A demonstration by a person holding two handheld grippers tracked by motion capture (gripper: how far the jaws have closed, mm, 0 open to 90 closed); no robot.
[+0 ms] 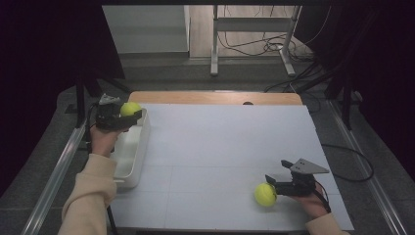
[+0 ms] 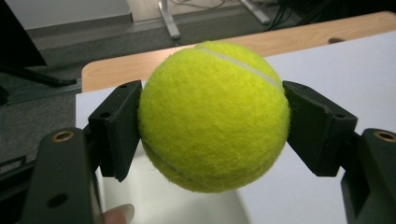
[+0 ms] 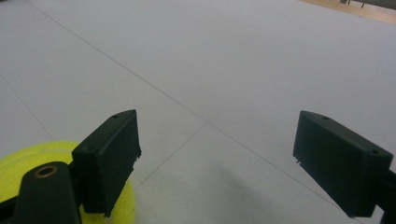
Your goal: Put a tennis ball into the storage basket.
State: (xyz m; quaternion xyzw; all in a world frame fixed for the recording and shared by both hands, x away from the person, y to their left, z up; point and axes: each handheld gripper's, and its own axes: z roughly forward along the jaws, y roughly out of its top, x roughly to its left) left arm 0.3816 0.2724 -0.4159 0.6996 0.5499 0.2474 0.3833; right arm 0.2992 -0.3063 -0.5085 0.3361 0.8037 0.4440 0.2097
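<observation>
A yellow-green tennis ball (image 1: 130,108) (image 2: 212,116) is clamped between the black jaws of my left gripper (image 1: 128,114) (image 2: 212,133), which is shut on it. It hangs over the far end of a white bin (image 1: 133,147) at the table's left edge. A second tennis ball (image 1: 265,194) (image 3: 28,161) lies on the white table near the front right. My right gripper (image 1: 276,172) (image 3: 217,158) stands open just beside it. That ball sits outside the gripper's left jaw, with nothing between the pads.
The white table top (image 1: 225,142) has a wooden strip (image 1: 215,97) along its far edge. Metal rails run along both sides of the table. Beyond it are a metal stand (image 1: 252,39) and loose cables on the floor.
</observation>
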